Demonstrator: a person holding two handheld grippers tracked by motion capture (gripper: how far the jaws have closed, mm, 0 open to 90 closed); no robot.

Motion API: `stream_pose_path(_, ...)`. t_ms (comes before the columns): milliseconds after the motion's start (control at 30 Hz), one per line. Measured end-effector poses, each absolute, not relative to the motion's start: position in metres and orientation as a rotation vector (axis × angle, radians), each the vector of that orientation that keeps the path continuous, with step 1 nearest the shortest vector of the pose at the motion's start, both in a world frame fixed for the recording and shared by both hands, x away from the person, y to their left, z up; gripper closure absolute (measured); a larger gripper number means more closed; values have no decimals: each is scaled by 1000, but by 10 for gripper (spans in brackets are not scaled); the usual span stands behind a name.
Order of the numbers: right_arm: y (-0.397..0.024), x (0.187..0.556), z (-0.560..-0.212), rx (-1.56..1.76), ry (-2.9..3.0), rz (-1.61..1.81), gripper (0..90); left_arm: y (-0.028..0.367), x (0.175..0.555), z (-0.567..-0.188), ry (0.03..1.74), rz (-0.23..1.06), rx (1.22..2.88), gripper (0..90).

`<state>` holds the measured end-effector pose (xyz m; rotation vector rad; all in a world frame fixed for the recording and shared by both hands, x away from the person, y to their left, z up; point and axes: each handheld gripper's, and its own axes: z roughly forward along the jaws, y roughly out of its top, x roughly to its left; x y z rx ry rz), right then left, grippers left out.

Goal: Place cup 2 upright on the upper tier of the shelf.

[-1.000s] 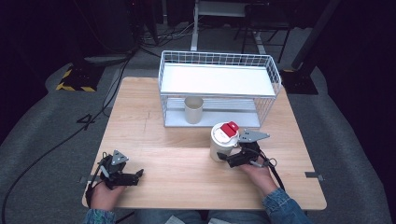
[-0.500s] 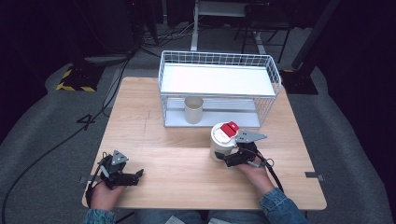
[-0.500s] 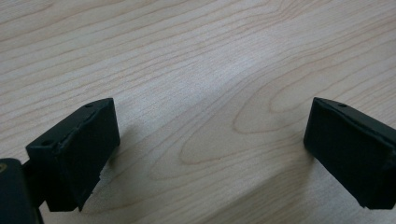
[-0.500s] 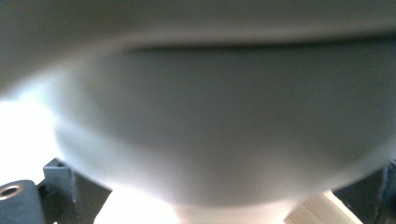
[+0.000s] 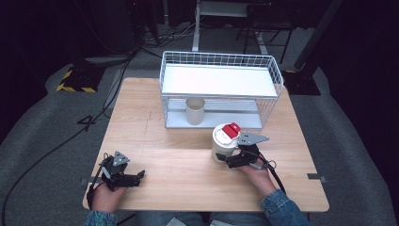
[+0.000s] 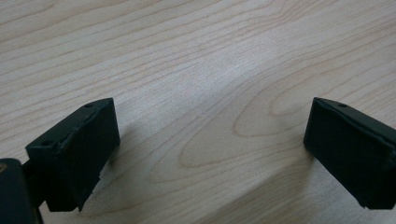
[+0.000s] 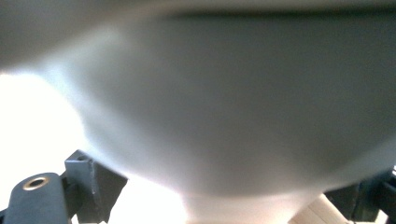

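Little has moved: your right gripper (image 5: 225, 159) still clasps the white jar (image 5: 223, 142) near the bench's (image 5: 188, 197) middle; left gripper (image 5: 136, 177) stays wide. Smooth, likely slippery; hold the body.

Setting: a lab or recording studio, not a home. Evidence: a pale wood-grain rectangular table (image 5: 188, 155) standing alone on grey carpeted floor (image 5: 42, 141), with dim, dark surroundings beyond it; black cables (image 5: 108, 99) trailing loose across the floor toward the table's left edge; a strip of yellow-and-black hazard tape (image 5: 74, 87) on the floor at the far left; a number "4" (image 5: 88, 121) marked on the carpet beside the table; white metal stand legs (image 5: 196, 28) and dark equipment frames (image 5: 320, 33) behind the table. Small grey tabs (image 5: 314, 177) sit at the table's side edges.
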<state>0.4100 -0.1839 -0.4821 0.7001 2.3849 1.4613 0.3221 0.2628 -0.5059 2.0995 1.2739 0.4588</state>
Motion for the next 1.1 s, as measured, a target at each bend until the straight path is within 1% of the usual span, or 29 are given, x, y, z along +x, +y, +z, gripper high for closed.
stream_pose_path(233,-185,409,-481,696,2382,1470,150,263,323,-506,1275,458,2100,40)
stream_pose_path(733,-184,407,-482,694,2354,1481,152,262,323,-506,1276,463,2097,40)
stream_pose_path(1100,-187,406,-477,694,2320,1561,153,262,323,-506,1276,463,2098,40)
